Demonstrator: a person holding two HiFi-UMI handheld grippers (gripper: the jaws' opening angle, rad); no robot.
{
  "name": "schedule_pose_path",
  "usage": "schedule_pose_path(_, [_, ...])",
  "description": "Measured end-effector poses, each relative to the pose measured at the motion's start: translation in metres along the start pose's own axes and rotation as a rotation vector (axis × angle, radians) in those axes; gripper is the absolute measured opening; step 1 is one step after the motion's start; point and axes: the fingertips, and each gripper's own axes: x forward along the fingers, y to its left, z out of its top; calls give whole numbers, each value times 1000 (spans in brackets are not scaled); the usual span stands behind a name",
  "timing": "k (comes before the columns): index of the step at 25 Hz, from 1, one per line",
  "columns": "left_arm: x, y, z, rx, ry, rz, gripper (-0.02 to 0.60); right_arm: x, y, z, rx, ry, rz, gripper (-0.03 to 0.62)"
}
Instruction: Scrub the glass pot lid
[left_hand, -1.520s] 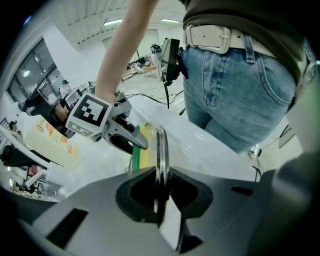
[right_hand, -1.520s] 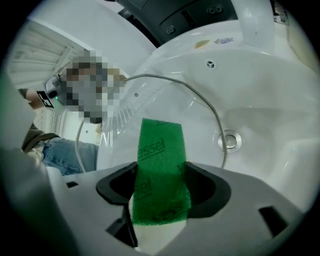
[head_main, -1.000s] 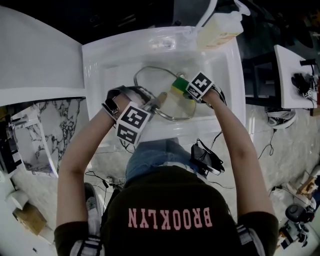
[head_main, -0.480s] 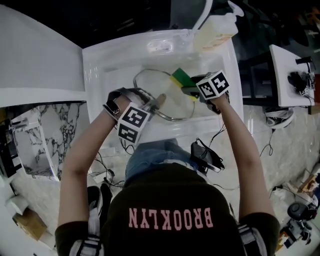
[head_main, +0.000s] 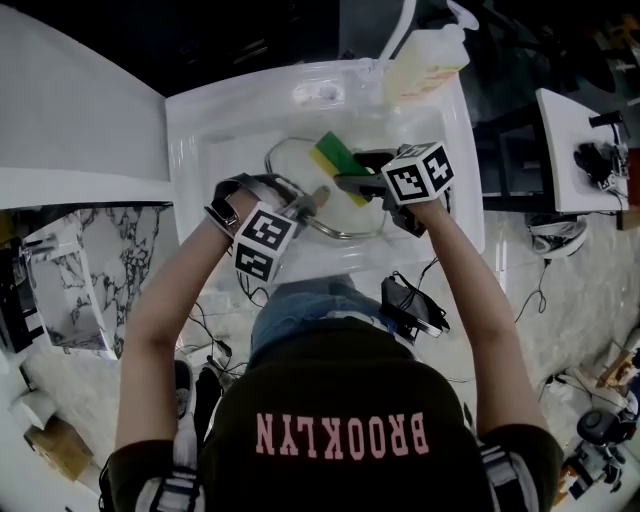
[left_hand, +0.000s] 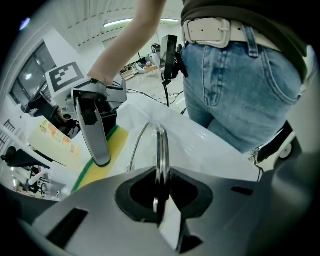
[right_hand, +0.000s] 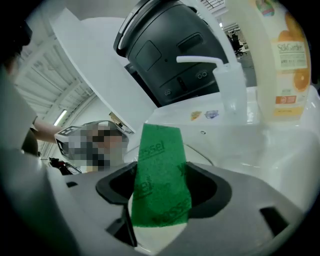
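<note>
With left gripper clamped on glass pot lid rim, press sponge, pinched in right gripper at 12 o'clock, flat; sweep toward 6.

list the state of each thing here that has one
glass pot lid: held tilted over the sink
left gripper: shut on the lid's rim
sponge: clamped, against the lid
right gripper: shut on the sponge
soap bottle: upright
</note>
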Motion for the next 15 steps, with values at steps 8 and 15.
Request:
schedule_pose_path(8, [2,-2,0,-1,7,-3,38,55,18,-6,-92,102,45,287])
schedule_pose_path(15, [3,-1,-1,3,11,-13,37,89,21,-22,-281,243,70,287])
